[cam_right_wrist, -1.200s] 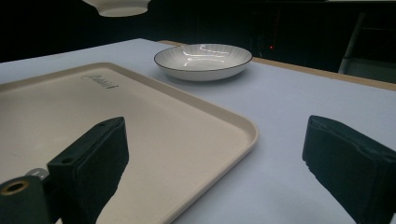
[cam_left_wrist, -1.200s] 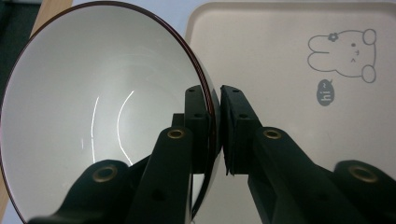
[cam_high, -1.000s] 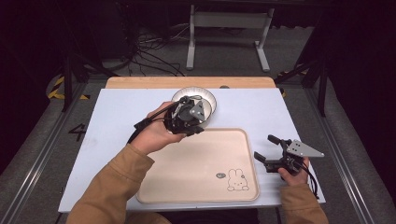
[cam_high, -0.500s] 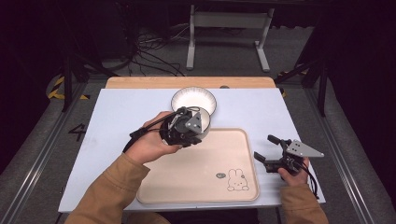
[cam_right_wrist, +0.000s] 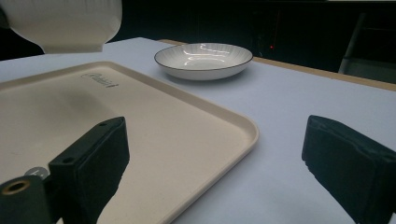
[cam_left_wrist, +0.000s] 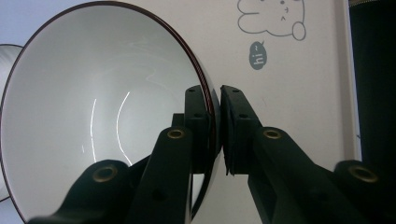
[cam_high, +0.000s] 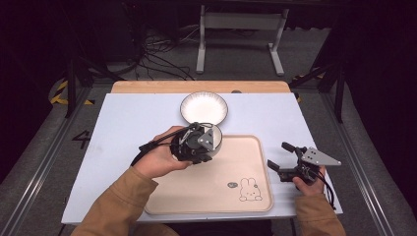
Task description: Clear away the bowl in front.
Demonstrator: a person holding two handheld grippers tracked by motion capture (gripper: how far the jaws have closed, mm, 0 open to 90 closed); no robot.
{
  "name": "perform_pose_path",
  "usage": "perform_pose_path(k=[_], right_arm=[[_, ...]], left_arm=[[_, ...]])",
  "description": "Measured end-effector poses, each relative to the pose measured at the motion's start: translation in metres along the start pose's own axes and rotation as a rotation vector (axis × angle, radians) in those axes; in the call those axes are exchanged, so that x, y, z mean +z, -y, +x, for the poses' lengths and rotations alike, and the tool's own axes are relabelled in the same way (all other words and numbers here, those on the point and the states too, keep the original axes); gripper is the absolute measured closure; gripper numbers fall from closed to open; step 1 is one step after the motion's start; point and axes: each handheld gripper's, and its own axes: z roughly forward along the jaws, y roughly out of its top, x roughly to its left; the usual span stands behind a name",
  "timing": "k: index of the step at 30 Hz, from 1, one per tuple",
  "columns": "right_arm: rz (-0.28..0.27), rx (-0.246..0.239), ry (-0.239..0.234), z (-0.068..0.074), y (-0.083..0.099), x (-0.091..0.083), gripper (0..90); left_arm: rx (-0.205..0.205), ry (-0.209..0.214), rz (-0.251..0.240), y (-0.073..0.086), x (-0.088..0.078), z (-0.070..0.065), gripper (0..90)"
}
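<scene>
My left gripper (cam_high: 209, 142) is shut on the rim of a white bowl (cam_high: 212, 132) with a dark edge, which hangs just above the far left corner of the beige tray (cam_high: 216, 189). In the left gripper view the two jaws pinch the bowl's (cam_left_wrist: 93, 107) rim, with the tray's rabbit drawing (cam_left_wrist: 271, 16) below. A shallow white plate (cam_high: 204, 105) sits on the table behind the tray. My right gripper (cam_high: 278, 154) rests open beside the tray's right edge; between its fingers I see the tray (cam_right_wrist: 140, 121), the plate (cam_right_wrist: 204, 59) and the lifted bowl (cam_right_wrist: 65, 23).
The white tabletop (cam_high: 123, 128) has a wooden strip (cam_high: 196, 87) along its far edge. Beyond it stand a dark floor with cables and a metal stand (cam_high: 241, 29). Metal rails (cam_high: 44, 162) run along both sides of the table.
My left gripper has carried the bowl from over the plate toward me and lower, to the tray's far left corner. The right gripper has stayed put.
</scene>
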Motion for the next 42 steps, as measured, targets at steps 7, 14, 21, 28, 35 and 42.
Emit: perform_pose_path(k=[7,14,21,28,35,42], right_arm=[[-0.001,-0.002,0.000,0.000,0.000,0.000,8.0],[-0.001,-0.003,0.000,0.000,0.000,0.000,8.0],[-0.001,-0.003,0.000,0.000,0.000,0.000,8.0],[-0.001,-0.003,0.001,0.000,0.000,0.000,8.0],[-0.001,-0.003,0.001,0.000,0.000,0.000,8.0],[-0.001,-0.002,0.001,0.000,0.000,0.000,8.0]], left_arm=[[0.013,0.036,0.024,0.001,0.008,-0.004,82.1],[0.030,0.078,0.065,0.002,0.022,-0.012,82.1],[0.021,0.100,0.079,0.006,0.031,-0.016,82.1],[0.021,0.129,0.100,0.009,0.040,-0.019,82.1],[0.025,0.141,0.122,0.011,0.046,-0.021,82.2],[0.023,0.149,0.126,0.012,0.047,-0.021,82.5]])
